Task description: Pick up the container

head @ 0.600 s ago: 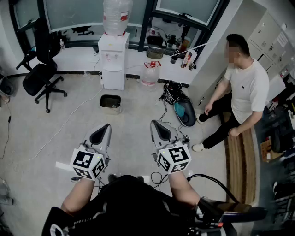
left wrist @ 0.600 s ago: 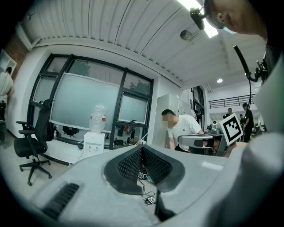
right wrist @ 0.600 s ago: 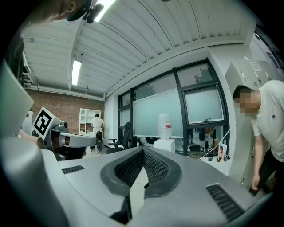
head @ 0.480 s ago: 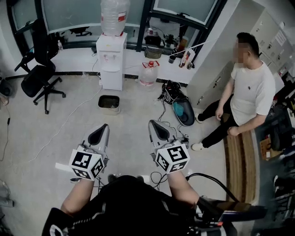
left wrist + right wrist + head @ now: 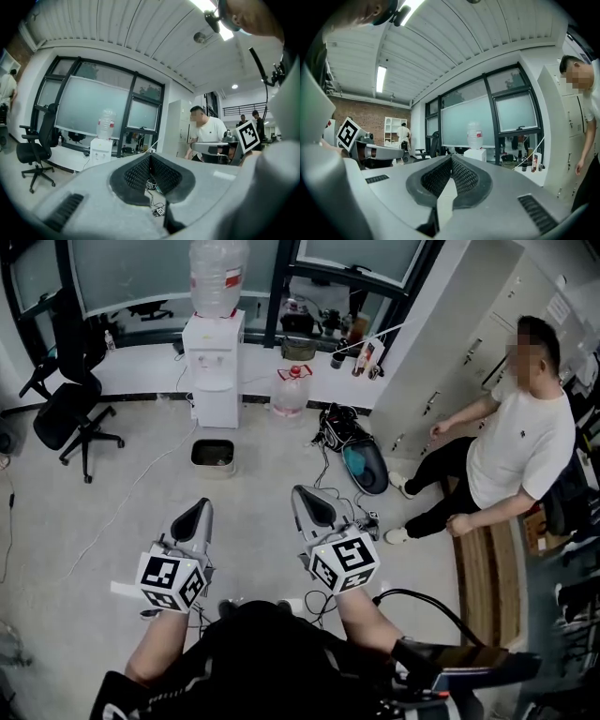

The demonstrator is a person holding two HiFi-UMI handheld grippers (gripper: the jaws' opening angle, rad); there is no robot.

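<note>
Pointing level over the floor [image 5: 103,521], the left gripper [image 5: 194,514] and right gripper [image 5: 309,502] are riding side by side, each with its jaws pressed together on nothing. The container [image 5: 213,456] is sitting on the floor well beyond the left gripper, just near of the water dispenser [image 5: 214,367].

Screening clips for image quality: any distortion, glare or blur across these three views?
Head view: evenly lit, sharp, slight wide-angle bowing. Left gripper view: heavy fisheye, black corners, ceiling lamp blown out at the top. Right gripper view: same fisheye, strip light glaring, foreground soft.
</note>
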